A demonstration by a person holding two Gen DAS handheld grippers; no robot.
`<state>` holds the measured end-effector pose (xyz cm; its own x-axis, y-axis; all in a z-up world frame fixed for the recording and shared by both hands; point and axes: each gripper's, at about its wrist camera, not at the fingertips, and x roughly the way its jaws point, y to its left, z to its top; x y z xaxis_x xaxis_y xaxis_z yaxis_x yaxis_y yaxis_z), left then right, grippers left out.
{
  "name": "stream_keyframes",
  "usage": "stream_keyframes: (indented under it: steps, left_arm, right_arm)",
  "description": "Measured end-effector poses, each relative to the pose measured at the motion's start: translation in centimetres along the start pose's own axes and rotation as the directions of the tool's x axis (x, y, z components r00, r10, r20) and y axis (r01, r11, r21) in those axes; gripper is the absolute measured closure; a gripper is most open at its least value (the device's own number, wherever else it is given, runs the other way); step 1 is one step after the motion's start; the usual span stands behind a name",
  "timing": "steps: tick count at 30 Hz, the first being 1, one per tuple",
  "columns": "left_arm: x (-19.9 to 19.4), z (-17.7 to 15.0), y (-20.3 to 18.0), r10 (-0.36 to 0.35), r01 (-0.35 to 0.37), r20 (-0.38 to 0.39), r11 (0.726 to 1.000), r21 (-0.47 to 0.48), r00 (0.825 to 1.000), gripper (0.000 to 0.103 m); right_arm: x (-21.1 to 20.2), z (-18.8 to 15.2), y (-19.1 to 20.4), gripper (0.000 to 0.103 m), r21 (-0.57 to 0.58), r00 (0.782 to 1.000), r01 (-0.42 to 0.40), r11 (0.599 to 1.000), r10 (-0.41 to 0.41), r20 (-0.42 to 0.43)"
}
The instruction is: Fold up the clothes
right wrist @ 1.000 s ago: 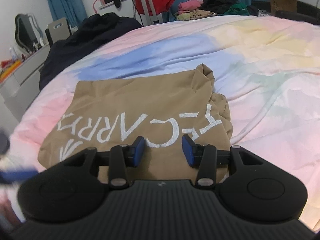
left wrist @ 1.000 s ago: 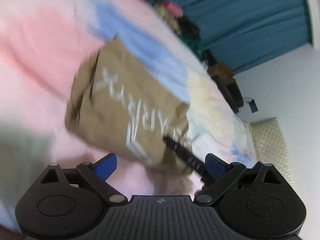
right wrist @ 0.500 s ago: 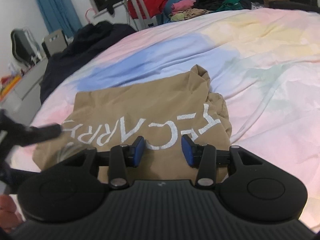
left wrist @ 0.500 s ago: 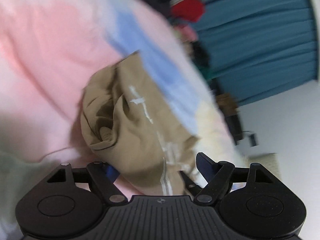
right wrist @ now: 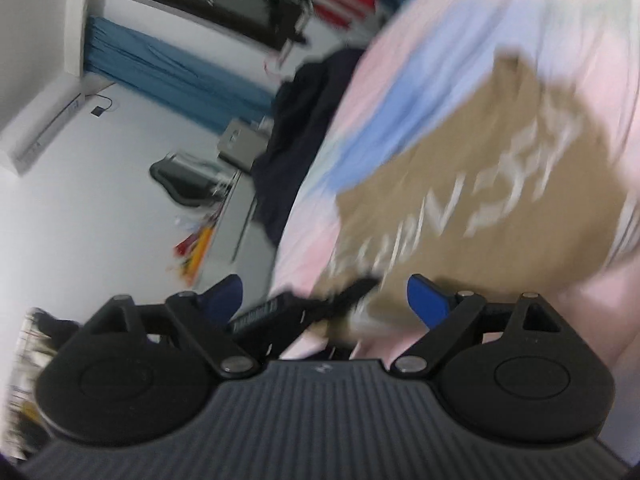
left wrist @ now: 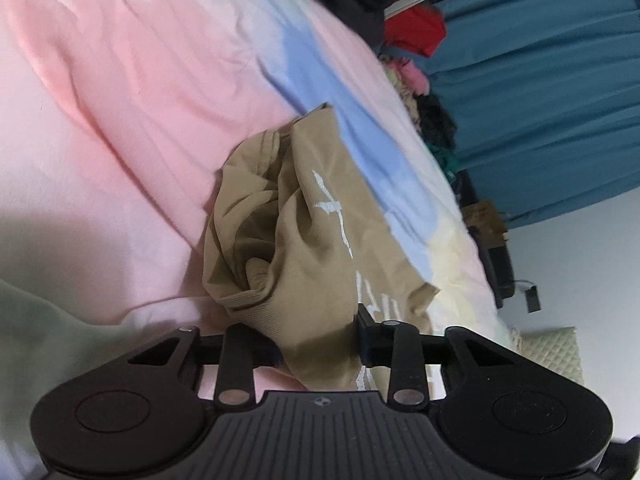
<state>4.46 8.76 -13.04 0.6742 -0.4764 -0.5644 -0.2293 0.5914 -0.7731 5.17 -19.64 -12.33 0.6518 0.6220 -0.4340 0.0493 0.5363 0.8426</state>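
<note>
My left gripper [left wrist: 318,346] pinches the tan shirt's [left wrist: 320,232] near edge at 6 o'clock; my right gripper [right wrist: 324,296] hangs open. One-sided lifting could bunch its layers.

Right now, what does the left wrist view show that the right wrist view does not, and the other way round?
Only the left wrist view: the left gripper shut on the shirt, and a quilted pillow.

Only the right wrist view, blurred: the right gripper open, a dark garment, a wall air conditioner.

Both: the tan shirt with white letters, the pastel bedsheet, blue curtains.
</note>
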Motion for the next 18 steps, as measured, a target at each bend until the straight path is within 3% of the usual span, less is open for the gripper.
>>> stream_keyframes:
  steps: [5, 8, 11, 15, 18]
  left_arm:
    - [-0.3, 0.0, 0.2, -0.029, 0.03, 0.017, 0.999, -0.018, 0.999, 0.076]
    - [-0.6, 0.2, 0.3, -0.055, 0.056, 0.03, 0.998, -0.032, 0.998, 0.078]
    - [-0.6, 0.6, 0.3, -0.081, 0.082, 0.041, 0.996, -0.042, 0.996, 0.078]
    - [-0.5, 0.9, 0.2, -0.094, 0.096, 0.048, 0.995, -0.04, 0.994, 0.078]
    - [-0.3, 0.9, 0.2, -0.09, 0.092, 0.043, 0.995, -0.038, 0.995, 0.078]
  right_arm:
    - [1.9, -1.7, -2.2, 0.01, 0.215, 0.989, -0.085, 0.973, 0.109, -0.102]
    - [1.4, -1.0, -4.3, 0.013, 0.306, 0.997, -0.067, 0.95, 0.071, -0.004]
    - [0.1, -0.1, -5.3, 0.014, 0.349, 0.992, -0.077, 0.934, 0.038, 0.119]
    - [-0.6, -0.1, -6.5, 0.042, 0.416, 0.984, -0.023, 0.909, -0.054, 0.171]
    - [-0.6, -0.3, -6.7, 0.053, 0.421, 0.98, -0.005, 0.907, -0.081, 0.184]
